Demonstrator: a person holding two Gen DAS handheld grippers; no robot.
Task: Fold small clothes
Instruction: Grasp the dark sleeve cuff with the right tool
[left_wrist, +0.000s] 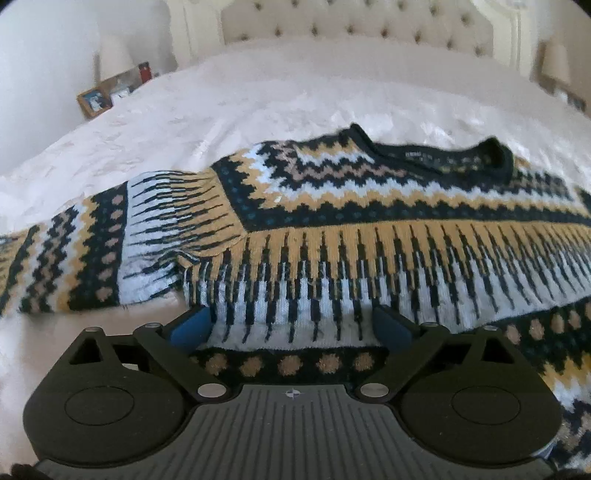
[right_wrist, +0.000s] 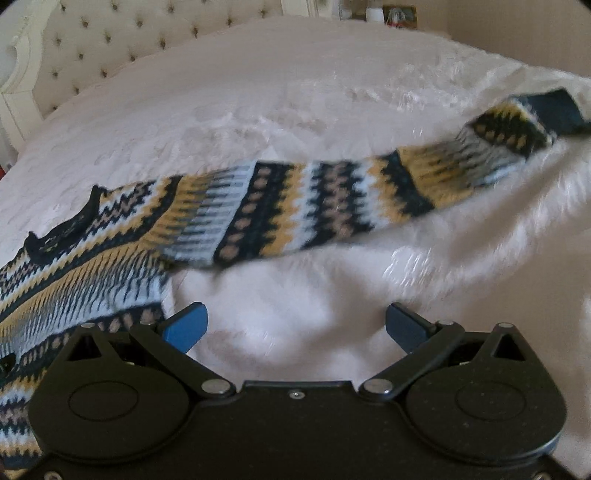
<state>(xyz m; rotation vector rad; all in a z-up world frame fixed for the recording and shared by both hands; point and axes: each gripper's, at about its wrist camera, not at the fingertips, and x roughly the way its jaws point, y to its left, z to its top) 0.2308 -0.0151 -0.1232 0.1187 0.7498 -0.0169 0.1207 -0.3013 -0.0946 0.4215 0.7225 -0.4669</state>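
Nearest the left wrist camera, the left gripper (left_wrist: 291, 325) hangs low over the sweater (left_wrist: 369, 229) with its jaws apart and nothing between them, placed, I judge, to take the near body fabric for a fold. The right gripper (right_wrist: 295, 325) is likewise spread wide over bare bedspread (right_wrist: 295, 110), beside the sweater's edge. Beyond, the sweater lies flat, front up, sleeves stretched sideways; the right sleeve (right_wrist: 332, 199) looks blurred, so whether it rests fully flat is unclear.

Patterned knit sweater (left_wrist: 332, 221) flat, sleeves out
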